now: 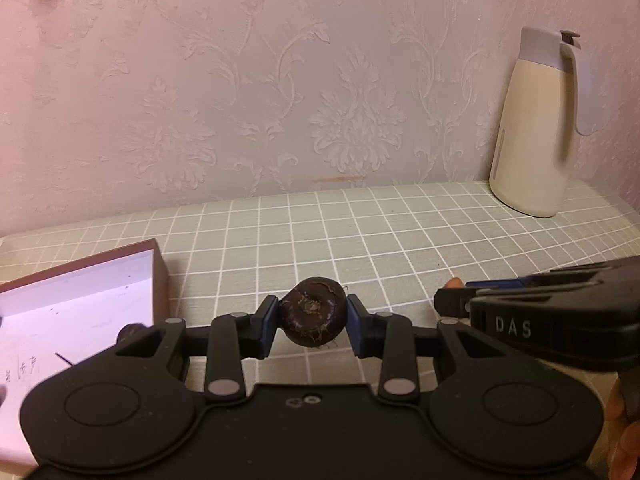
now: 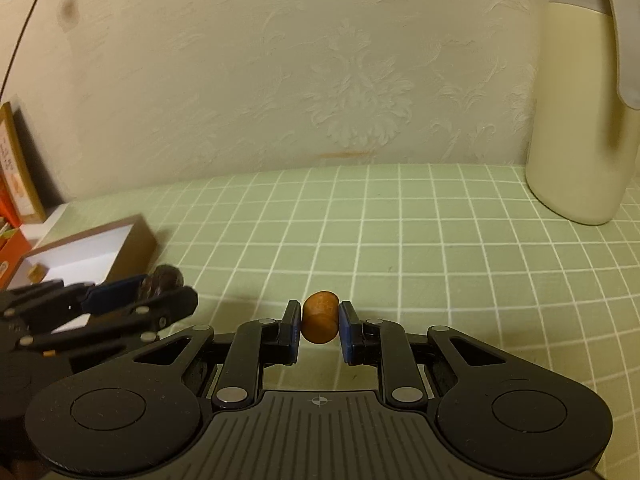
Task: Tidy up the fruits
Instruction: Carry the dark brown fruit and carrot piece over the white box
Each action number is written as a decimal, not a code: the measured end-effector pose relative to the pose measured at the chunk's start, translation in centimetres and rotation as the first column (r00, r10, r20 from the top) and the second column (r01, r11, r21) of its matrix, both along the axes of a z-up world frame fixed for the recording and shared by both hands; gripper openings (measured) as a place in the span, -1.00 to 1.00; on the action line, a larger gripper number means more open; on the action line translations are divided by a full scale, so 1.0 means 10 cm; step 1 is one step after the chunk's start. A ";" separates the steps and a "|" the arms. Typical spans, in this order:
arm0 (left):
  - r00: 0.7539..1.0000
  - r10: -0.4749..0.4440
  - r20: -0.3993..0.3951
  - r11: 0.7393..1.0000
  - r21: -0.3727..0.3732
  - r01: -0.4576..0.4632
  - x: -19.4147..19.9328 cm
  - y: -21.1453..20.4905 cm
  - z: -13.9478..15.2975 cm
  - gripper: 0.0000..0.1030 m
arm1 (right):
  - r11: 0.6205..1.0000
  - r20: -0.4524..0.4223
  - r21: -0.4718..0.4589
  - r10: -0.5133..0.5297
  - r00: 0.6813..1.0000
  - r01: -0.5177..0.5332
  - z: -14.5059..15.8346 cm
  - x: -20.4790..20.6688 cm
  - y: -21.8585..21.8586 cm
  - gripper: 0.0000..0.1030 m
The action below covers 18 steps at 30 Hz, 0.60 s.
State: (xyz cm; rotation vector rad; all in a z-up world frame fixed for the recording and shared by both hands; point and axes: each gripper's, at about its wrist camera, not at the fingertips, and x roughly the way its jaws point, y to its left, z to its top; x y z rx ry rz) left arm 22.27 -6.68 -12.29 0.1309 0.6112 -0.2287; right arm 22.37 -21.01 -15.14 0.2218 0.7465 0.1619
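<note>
Left tongs (image 1: 311,322) grasping one dark fruit (image 1: 313,311), right tongs (image 2: 319,327) grasping one orange fruit (image 2: 319,322), one box (image 1: 80,304), one jug (image 1: 536,128)

A home: floral wallpaper (image 1: 280,80), thermos jug (image 1: 532,128), checked tablecloth (image 1: 360,232).

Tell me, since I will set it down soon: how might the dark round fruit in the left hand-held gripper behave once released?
The dark fruit looks rounded and squat, so it may roll on the flat checked table. Its rough skin probably grips well. It looks firm: the left hand-held gripper does not dent it.
</note>
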 end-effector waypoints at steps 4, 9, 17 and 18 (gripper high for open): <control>1.000 -0.001 0.002 1.000 -0.004 0.001 -0.11 0.08 0.04 -0.49 | 1.000 0.010 -0.002 0.008 1.000 -0.008 0.06 -0.11 0.07 -0.61; 1.000 0.005 0.015 1.000 -0.013 -0.005 -0.26 0.22 0.13 -0.49 | 0.999 0.024 0.019 0.027 0.999 -0.028 0.13 -0.20 0.14 -0.61; 0.998 0.043 0.049 0.998 -0.045 -0.041 -0.52 0.53 0.33 -0.49 | 0.994 0.072 0.039 0.101 0.992 -0.104 0.28 -0.38 0.46 -0.61; 0.997 0.051 0.055 0.998 -0.051 -0.048 -0.56 0.57 0.35 -0.49 | 0.993 0.085 0.040 0.110 0.990 -0.114 0.31 -0.41 0.51 -0.61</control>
